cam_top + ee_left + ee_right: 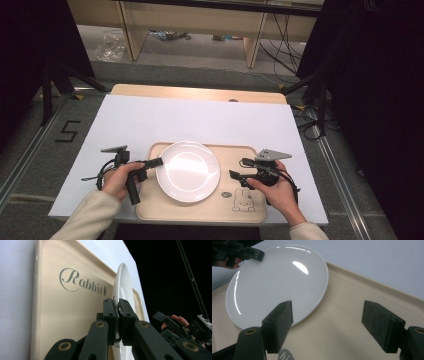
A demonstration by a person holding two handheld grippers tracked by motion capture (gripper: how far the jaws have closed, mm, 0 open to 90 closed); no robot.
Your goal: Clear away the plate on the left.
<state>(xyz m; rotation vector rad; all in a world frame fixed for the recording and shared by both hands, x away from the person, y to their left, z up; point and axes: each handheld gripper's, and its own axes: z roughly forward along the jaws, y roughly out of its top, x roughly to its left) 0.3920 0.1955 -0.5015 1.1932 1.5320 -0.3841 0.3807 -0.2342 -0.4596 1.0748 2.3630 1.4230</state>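
High view, tray: A beige tray (250, 155) sits at the near edge of a white-covered table (190, 115), carrying a white plate (188, 171) on its left half and a printed rabbit figure (243, 201) at its near right corner.
High view, hands: The left hand (119, 179) steers the left gripper (156, 162) onto the plate's left rim; the right hand (272, 189) holds the right gripper (237, 169) over the tray, just right of the plate.
High view, surroundings: Cables (285, 35) trail across the floor beyond the table, below wooden furniture (195, 20).
Left gripper view, plate: The left gripper (117, 312) is clamped on the rim of the plate (122, 282), seen edge-on against the tray (62, 315), which bears the word "Rabbit" (82, 281).
Left gripper view, background: The other gripper (175, 327) and fingers show at far right.
Right gripper view, plate: The right gripper (327, 325) stands spread wide, grasping nothing, above the tray (352, 302); the plate (279, 282) lies ahead and left of it.
Right gripper view, obstruction: The other gripper (249, 252) bites the plate's far rim.
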